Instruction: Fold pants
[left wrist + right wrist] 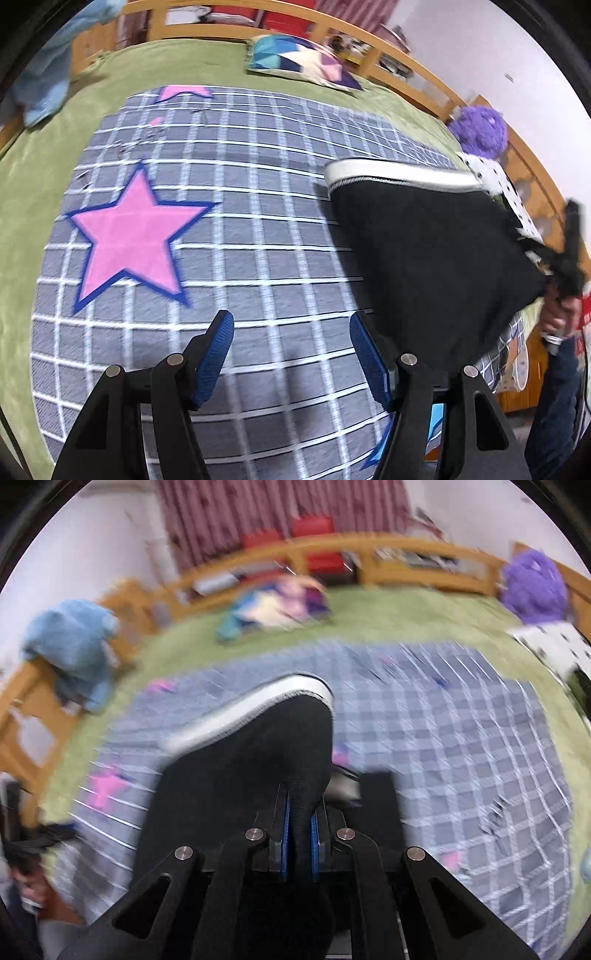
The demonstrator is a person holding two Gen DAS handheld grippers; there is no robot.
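Fingers of left gripper (291,354) spread wide, empty, above grid blanket (236,236). Right gripper (299,834) pads clamped on black pants (424,266), lifted off blanket at 3 o'clock in left view; white waistband (391,173) on top.

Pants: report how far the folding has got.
Done: hard to judge; no finished fold shows. In hand: the right gripper is shut on the black pants, holding them up over the checked blanket. The left gripper is open and empty. Left: lay the pants flat and fold them.
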